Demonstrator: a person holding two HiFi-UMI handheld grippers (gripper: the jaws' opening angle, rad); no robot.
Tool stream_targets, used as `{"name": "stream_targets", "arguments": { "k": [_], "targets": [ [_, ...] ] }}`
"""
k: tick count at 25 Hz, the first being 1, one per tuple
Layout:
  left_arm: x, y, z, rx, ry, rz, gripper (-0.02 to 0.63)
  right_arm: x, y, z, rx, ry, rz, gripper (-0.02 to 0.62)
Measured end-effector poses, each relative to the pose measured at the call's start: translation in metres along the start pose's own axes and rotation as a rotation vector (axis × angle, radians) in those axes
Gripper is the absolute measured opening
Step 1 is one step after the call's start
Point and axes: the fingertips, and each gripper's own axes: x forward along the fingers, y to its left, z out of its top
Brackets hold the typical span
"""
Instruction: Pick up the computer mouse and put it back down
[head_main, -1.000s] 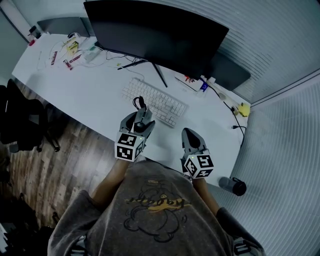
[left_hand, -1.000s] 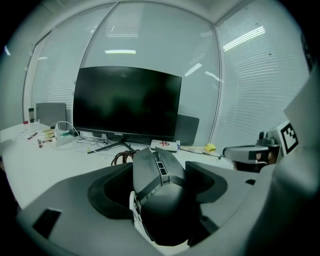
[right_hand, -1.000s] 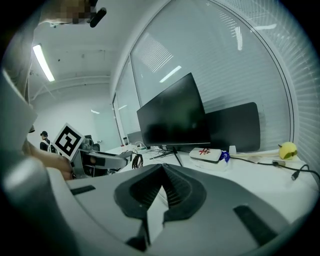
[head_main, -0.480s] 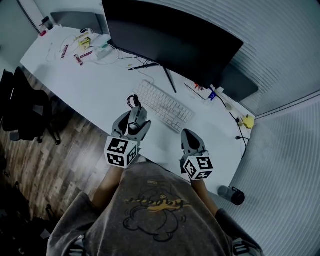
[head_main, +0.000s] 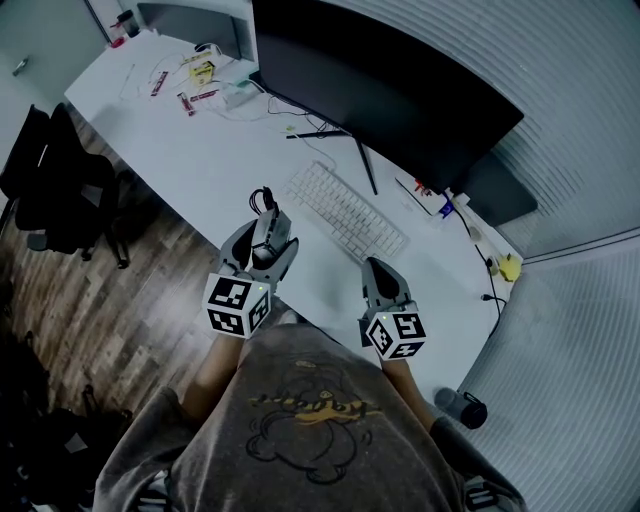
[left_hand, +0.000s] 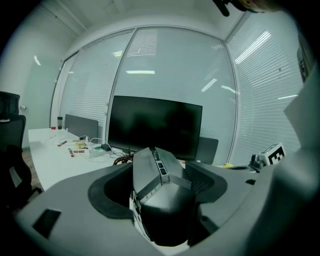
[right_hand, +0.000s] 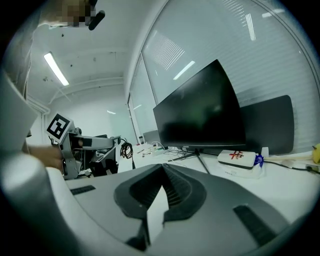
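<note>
One gripper carries the job: your left gripper (head_main: 268, 234) has its fingers clamped on the computer mouse (left_hand: 161, 196), which sits nose-up between them with its cable (head_main: 262, 200) looped above; your right gripper (head_main: 378, 272) hangs idle over the worktop (head_main: 190, 165) with its fingers pressed together on nothing. The mouse looks to be held clear of the surface, right over the near edge and to the left of the keyboard (head_main: 345, 212), so I judge the pick-up done and the put-down still to come. For that you need to carry the mouse forward over bare worktop, well in from the edge; lower it level until its base meets the surface; then part the fingers and back away without dragging the cable. Against a second ago, the left gripper has drawn away from the keyboard's near corner, toward the edge; the right one has barely shifted; your head has swung, bringing more of the chair (head_main: 60, 190) into view.
</note>
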Motion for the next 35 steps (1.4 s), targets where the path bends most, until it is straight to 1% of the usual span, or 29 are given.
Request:
{"name": "stream_targets", "arguments": {
  "k": [6,11,17,25,29,35],
  "targets": [
    [-0.008,0.015,0.002,-0.004,-0.011,0.037,0.334,0.009,0.009,-0.003,-0.004,0.005,0.024,0.006],
    [-0.006,0.023,-0.006,-0.005,0.009,0.045,0.334,0.011,0.012,-0.001,0.002,0.003,0.026,0.006],
    [0.007,0.033,-0.028,-0.004,0.058,0.051,0.334,0.009,0.011,-0.004,0.005,0.009,0.014,0.006],
    [0.035,0.048,-0.070,0.025,0.150,0.065,0.334,0.008,0.006,-0.006,0.013,0.014,0.000,0.006],
    [0.049,0.052,-0.086,0.048,0.191,0.061,0.334,0.011,0.006,-0.004,0.010,0.019,-0.005,0.006],
    [0.068,0.052,-0.111,0.045,0.240,0.051,0.334,0.011,0.002,-0.007,0.010,0.035,-0.014,0.006]
  ]
}}
